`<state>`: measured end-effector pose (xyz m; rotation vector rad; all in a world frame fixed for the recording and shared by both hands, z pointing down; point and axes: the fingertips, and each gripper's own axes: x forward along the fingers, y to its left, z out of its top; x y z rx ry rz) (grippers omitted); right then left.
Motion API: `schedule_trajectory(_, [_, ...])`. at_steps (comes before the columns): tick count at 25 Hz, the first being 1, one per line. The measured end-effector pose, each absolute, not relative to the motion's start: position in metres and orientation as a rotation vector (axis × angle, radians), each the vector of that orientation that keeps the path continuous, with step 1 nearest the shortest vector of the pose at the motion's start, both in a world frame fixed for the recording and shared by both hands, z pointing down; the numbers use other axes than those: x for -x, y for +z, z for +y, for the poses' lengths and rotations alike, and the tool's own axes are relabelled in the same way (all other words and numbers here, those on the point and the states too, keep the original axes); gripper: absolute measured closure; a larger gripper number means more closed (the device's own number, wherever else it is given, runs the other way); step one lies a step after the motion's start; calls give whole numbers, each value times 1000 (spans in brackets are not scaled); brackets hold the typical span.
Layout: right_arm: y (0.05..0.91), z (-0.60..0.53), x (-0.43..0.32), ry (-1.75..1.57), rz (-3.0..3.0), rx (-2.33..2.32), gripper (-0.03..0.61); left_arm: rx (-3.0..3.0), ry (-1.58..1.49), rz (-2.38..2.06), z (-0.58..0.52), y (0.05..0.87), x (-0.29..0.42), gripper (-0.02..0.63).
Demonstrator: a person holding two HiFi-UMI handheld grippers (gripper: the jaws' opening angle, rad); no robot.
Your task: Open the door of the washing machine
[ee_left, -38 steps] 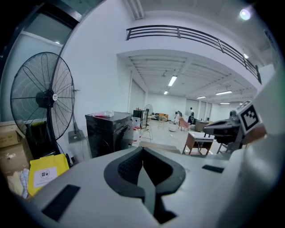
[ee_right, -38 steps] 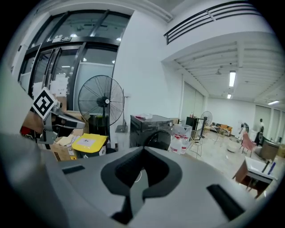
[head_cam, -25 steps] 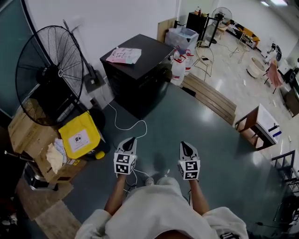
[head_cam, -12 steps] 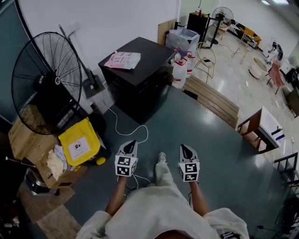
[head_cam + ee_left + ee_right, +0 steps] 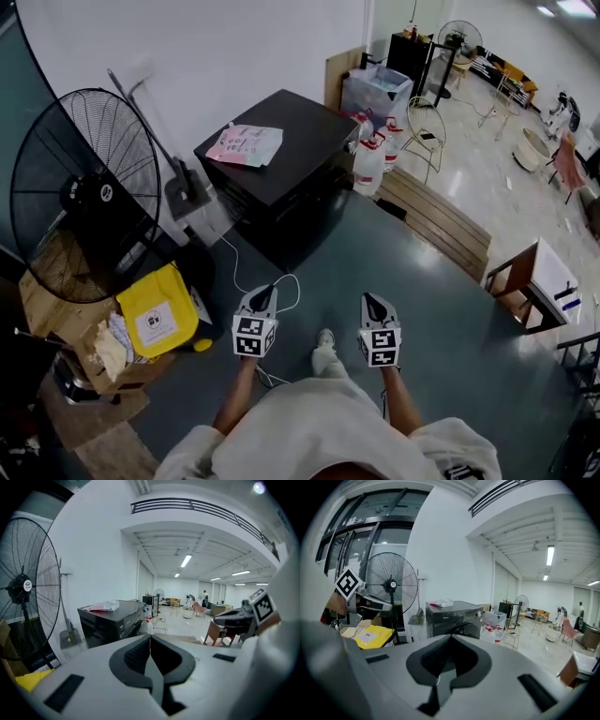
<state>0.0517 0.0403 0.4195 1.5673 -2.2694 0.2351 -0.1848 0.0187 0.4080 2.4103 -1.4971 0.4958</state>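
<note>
A fan stands at far left by the white wall, with a yellow bag resting on cardboard boxes below it. The black washer, with a pink packet on its top, sits against the wall ahead of both grippers and well apart from them, and white jugs stand just to its right. The left gripper and right gripper are side by side above the grey floor, each with its jaws pressed together on nothing.
</note>
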Motion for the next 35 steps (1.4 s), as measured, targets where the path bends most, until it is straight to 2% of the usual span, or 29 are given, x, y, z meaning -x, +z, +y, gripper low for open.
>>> schedule_trajectory(17, [428, -161, -79, 224, -2348, -1409, 580, -2370, 448, -1520, -157, 416, 143, 603])
schedule_trajectory(18, [431, -167, -79, 228, -2348, -1398, 579, -2376, 452, -1508, -162, 419, 139, 586])
schedule_trajectory(19, [435, -172, -79, 232, -2348, -1387, 578, -2384, 459, -1495, -166, 422, 137, 505])
schedule_trajectory(20, [440, -176, -78, 237, -2347, -1375, 579, -2392, 470, -1486, -169, 425, 135, 374])
schedule_trajectory(21, [444, -179, -77, 243, -2346, -1364, 580, -2399, 482, -1485, -171, 428, 134, 318])
schedule_trajectory(25, [458, -184, -70, 272, -2342, -1330, 580, -2402, 490, -1505, -174, 437, 138, 280])
schedule_trajectory(35, [508, -186, -53, 353, -2287, -1297, 579, -2352, 541, -1445, -187, 496, 157, 279])
